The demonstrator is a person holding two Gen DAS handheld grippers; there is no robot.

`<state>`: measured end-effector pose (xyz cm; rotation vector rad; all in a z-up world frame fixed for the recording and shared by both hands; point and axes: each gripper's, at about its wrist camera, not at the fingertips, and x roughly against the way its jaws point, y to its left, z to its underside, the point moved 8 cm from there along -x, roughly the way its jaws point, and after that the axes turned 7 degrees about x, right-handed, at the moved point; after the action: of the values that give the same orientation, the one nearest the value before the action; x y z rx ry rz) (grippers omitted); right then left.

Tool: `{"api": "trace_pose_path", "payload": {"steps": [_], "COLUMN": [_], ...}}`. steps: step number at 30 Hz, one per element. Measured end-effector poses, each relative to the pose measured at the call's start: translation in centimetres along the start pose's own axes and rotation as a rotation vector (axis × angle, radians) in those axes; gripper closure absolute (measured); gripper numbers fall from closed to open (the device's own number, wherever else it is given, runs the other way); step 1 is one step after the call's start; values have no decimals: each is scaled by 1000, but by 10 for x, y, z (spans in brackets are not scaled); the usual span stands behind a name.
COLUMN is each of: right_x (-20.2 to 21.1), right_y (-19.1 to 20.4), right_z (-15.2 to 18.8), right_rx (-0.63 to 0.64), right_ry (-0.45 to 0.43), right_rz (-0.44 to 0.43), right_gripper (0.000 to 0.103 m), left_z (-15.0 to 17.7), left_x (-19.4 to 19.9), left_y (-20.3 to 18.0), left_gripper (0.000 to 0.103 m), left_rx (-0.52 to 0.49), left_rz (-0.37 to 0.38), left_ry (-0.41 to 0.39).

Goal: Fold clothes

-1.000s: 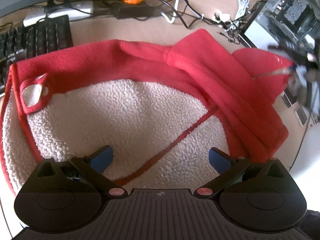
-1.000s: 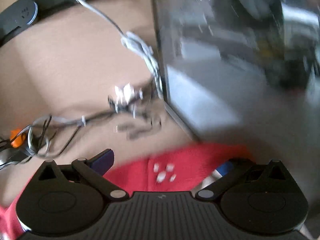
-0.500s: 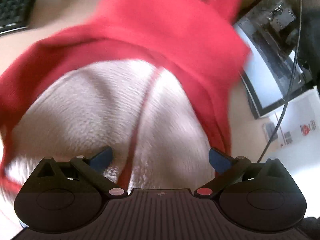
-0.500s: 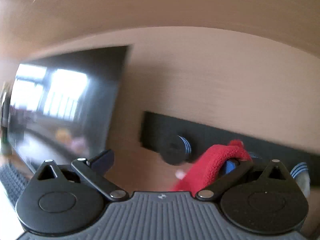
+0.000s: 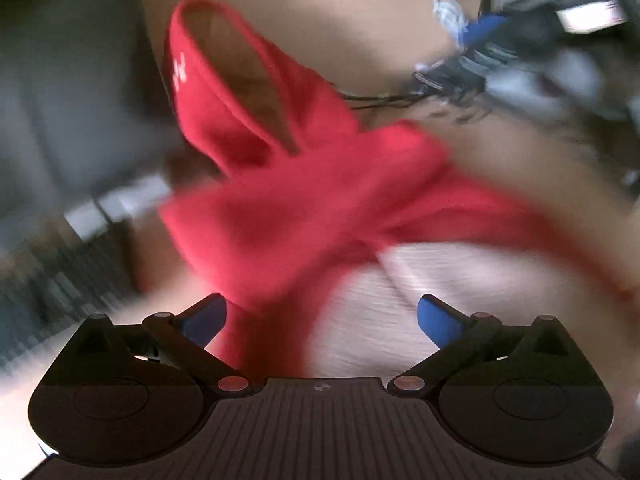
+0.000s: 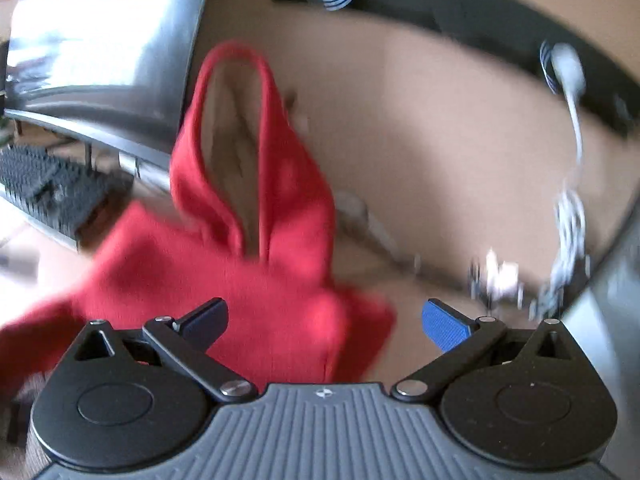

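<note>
A red fleece garment (image 5: 296, 208) with a cream sherpa lining (image 5: 448, 280) is bunched on the tan desk, blurred by motion. Its sleeve or hood opening (image 5: 224, 76) stands up, showing a cream inside. My left gripper (image 5: 320, 316) is open, its blue fingertips spread over the red fabric and lining, holding nothing. In the right wrist view the same garment (image 6: 248, 272) lies before my right gripper (image 6: 326, 320), which is open with the cloth between and below its fingers, not pinched. The raised opening (image 6: 232, 128) shows there too.
A monitor (image 6: 104, 52) and a black keyboard (image 6: 44, 184) stand at the left. White and black cables (image 6: 568, 216) lie at the right by a dark case. A black power strip (image 6: 440, 12) runs along the back. The other gripper (image 5: 520, 40) shows blurred, top right.
The right gripper held a red fold half a second ago; now its jaws are open and the cloth has dropped. Both cameras swung fast; the garment went from spread flat to bunched with an opening raised.
</note>
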<state>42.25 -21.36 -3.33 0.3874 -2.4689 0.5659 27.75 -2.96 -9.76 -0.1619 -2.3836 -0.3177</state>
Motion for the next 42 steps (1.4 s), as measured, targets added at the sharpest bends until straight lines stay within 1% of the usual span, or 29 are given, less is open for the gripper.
{"api": "trace_pose_path", "payload": {"steps": [3, 6, 7, 8, 10, 11, 14, 17, 18, 20, 21, 22, 24, 25, 26, 27, 29, 30, 32, 34, 35, 37, 38, 40, 41, 42], "right_x": [2, 5, 4, 2, -1, -1, 4, 6, 5, -2, -6, -12, -25, -31, -37, -44, -56, -58, -61, -63, -60, -44, -28, 13, 34, 54], "right_y": [19, 40, 47, 54, 63, 67, 78, 82, 83, 90, 95, 102, 119, 128, 138, 146, 156, 156, 147, 120, 99, 49, 18, -39, -66, -88], "right_z": [36, 52, 55, 58, 65, 68, 69, 55, 48, 33, 25, 19, 7, 3, -1, -4, -8, -10, -15, -17, -16, -14, -9, 7, 16, 26], "right_rx": [29, 50, 58, 77, 118, 134, 181, 221, 247, 330, 380, 432, 526, 558, 591, 614, 616, 583, 473, 343, 269, 95, -6, -155, -230, -297], "right_ry": [15, 20, 21, 23, 29, 34, 35, 17, 7, -18, -26, -31, -42, -41, -40, -37, -23, -19, 2, 13, 14, 9, 2, -14, -22, -28], "right_rz": [3, -25, -36, -42, -47, -58, -77, -83, -66, -24, -8, 5, 16, 9, 2, -3, -2, 11, 48, 142, 195, 276, 349, 557, 660, 742], "right_gripper": [0, 0, 0, 0, 0, 0, 0, 0, 0, 0, 0, 0, 0, 0, 0, 0, 0, 0, 0, 0, 0, 0, 0, 0, 0, 0], "left_z": [-1, -3, -6, -10, -21, -28, -41, -13, 5, 36, 51, 59, 69, 71, 73, 77, 87, 89, 94, 93, 90, 80, 73, 60, 53, 46], "left_x": [-33, -57, -64, -71, -67, -62, -28, 2, 12, 17, 17, 20, 31, 37, 42, 50, 68, 73, 85, 92, 95, 94, 95, 97, 96, 92], "left_y": [5, 0, -3, -2, 12, 27, 88, 164, 184, 210, 219, 225, 236, 242, 248, 257, 276, 283, 296, 292, 286, 270, 261, 243, 234, 224], "left_gripper": [0, 0, 0, 0, 0, 0, 0, 0, 0, 0, 0, 0, 0, 0, 0, 0, 0, 0, 0, 0, 0, 0, 0, 0, 0, 0], "left_rx": [-167, -290, -327, -355, -338, -275, 1, 356, 503, 762, 865, 927, 1005, 1046, 1108, 1166, 1279, 1264, 1231, 1148, 1106, 1011, 957, 865, 825, 799], "left_rz": [-131, -160, -177, -205, -308, -332, -444, -536, -509, -413, -370, -355, -351, -326, -285, -274, -250, -301, -402, -433, -428, -391, -371, -341, -317, -277], "left_ry": [2, -18, -36, -52, -84, -98, -138, -112, -90, -19, 15, 19, -23, -48, -71, -97, -149, -145, -137, -118, -116, -113, -123, -148, -159, -159]}}
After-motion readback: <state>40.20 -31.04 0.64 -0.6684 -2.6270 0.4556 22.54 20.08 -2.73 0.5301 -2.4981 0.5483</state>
